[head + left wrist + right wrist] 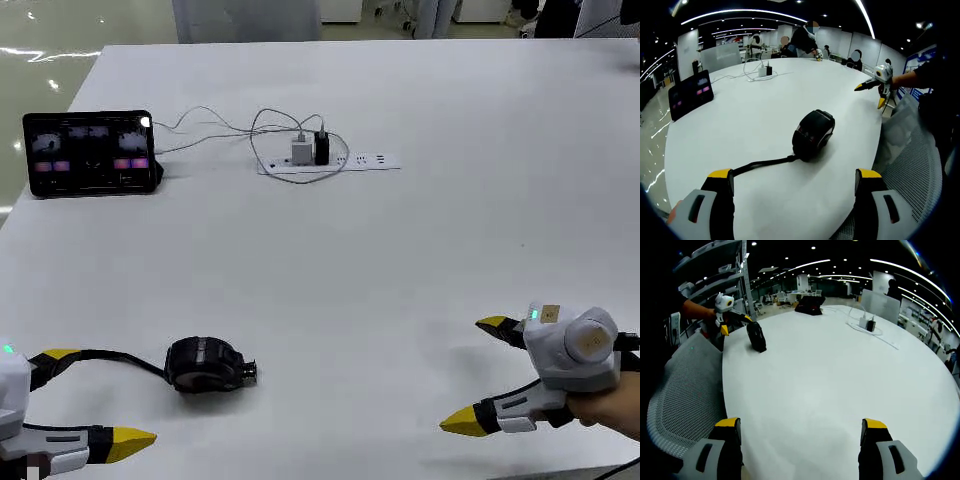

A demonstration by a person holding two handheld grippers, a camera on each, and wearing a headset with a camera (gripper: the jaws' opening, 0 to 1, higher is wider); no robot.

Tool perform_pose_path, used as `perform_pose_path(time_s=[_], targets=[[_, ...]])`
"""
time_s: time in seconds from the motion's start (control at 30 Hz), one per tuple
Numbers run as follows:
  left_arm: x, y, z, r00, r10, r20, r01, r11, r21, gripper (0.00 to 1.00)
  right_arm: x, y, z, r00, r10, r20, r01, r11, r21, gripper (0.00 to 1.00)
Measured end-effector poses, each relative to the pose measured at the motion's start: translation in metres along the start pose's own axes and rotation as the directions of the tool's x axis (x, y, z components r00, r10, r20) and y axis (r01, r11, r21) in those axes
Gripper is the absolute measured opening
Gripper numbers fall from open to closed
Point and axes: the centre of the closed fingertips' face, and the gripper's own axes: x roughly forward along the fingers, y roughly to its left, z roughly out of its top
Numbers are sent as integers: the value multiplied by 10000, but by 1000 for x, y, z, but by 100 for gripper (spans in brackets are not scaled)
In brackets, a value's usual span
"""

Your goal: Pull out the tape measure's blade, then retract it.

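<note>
Your tape measure point(207, 364) is a round black case, its black strap point(110, 357) trailing toward your left gripper point(100, 396), whose jaws are spread. Your right gripper point(476, 373), well apart from the tape measure, gapes too.

Table point(400, 280): the tape measure point(205, 364) lies near the front edge, left of centre. Its strap point(110, 356) runs left up to the far jaw of the left gripper point(100, 396), at the front left corner. The right gripper point(475, 372) is at the front right, well apart. A tablet point(90, 152) stands at the far left. A power strip point(335, 162) lies to the tablet's right with two chargers point(310, 150) on it.
</note>
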Motion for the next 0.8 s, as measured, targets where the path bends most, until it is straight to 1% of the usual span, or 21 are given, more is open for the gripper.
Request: perform_pose_path(time_s=[0.13,0.23,0.27,0.33,0.37,0.53,0.67,0.73,0.8], targets=[[0,-1,-2,10000,-22,-81,23,10000,51,99,0,1,-1,10000,31,37,-31,10000,-11,99],[0,0,-1,10000,21,-54,-21,10000,74,99,-1,2,-1,10000,62,25,-62,10000,-6,99],[0,-1,-1,10000,-55,-59,55,10000,-43,99,-1,2,-1,10000,82,37,-82,10000,-18,99],[0,0,0,10000,10,-22,-10,10000,68,99,-1,2,0,9999,94,40,-94,10000,-17,99],[0,-1,-1,10000,-72,-63,72,10000,6,99,-1,3,0,9999,102,47,-102,9999,-14,99],[0,1,2,10000,8,15,-8,10000,96,99,0,6,1,9998,189,107,-190,9998,62,99],[-1,1,2,10000,-53,-32,53,10000,60,99,0,6,1,9997,199,124,-200,9998,54,99],[-1,2,4,10000,13,61,-15,9998,201,99,-1,6,2,9997,191,128,-191,9998,21,99],[-1,3,4,10000,8,71,-9,9999,122,99,-2,6,3,9997,181,144,-180,9998,-9,99]])
